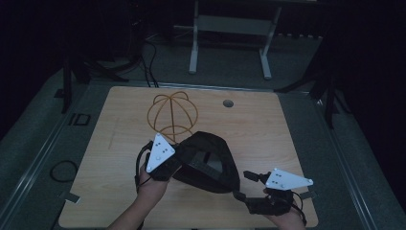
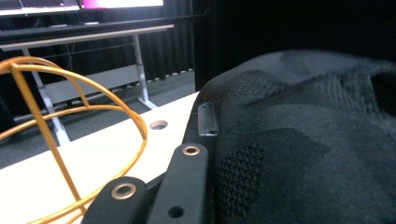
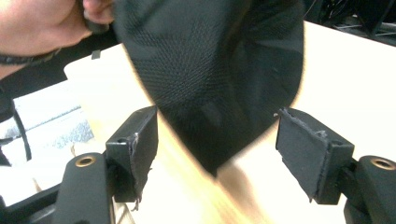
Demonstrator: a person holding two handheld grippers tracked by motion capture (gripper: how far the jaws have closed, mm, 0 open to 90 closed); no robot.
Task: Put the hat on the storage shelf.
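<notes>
While gripped: black cap (image 1: 210,163)

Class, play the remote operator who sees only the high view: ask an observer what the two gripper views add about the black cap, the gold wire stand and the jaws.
Operator: Is the left gripper closed on the black cap?
Observer: Its jaws sit together at the cap's edge, with knit fabric right against them.
Operator: And the right gripper?
Observer: Its jaws stand wide apart, with the cap's pointed end hanging between the pads, touching neither.
Operator: Where is the gold wire stand relative to the left jaws?
Observer: It rises beside them, apart from the cap.
</notes>
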